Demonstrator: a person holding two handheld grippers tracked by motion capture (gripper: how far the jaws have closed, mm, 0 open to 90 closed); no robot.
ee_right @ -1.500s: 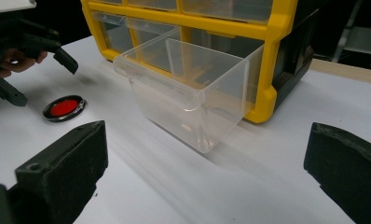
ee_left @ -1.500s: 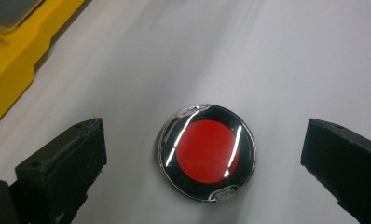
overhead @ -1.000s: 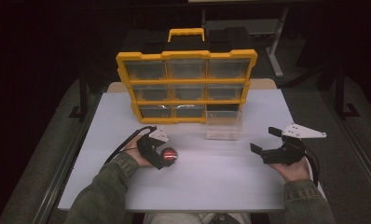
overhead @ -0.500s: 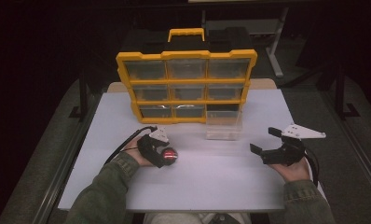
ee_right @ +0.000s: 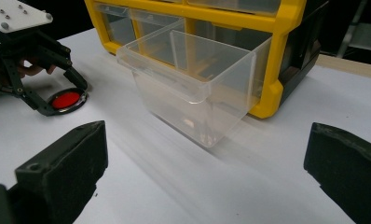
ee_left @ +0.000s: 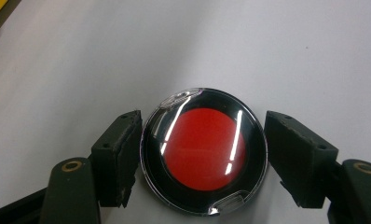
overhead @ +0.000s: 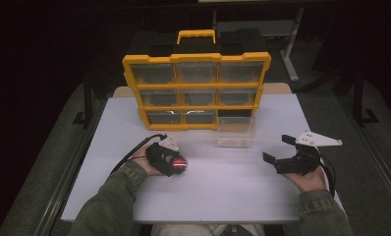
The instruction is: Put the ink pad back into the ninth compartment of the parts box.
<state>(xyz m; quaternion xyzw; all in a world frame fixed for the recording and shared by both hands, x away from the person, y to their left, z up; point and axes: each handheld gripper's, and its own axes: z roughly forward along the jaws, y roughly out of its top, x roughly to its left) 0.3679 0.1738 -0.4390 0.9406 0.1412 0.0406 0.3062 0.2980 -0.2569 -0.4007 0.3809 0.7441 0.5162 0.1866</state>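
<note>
**Left tongs clamp a round red-centred case**

On the left of the white tabletop [overhead: 223,191], the left tongs [ee_left: 202,154] have just been closing and now grasp a round clear case with a red disc [ee_left: 205,150], both pads against its rim. Farther back stands a yellow drawer organiser [overhead: 196,91]; a clear plastic drawer [ee_right: 193,86] sits pulled out before its lower right bay. At right, the right tongs [overhead: 277,150] are released, holding nothing. No lettering can be read anywhere.
</note>
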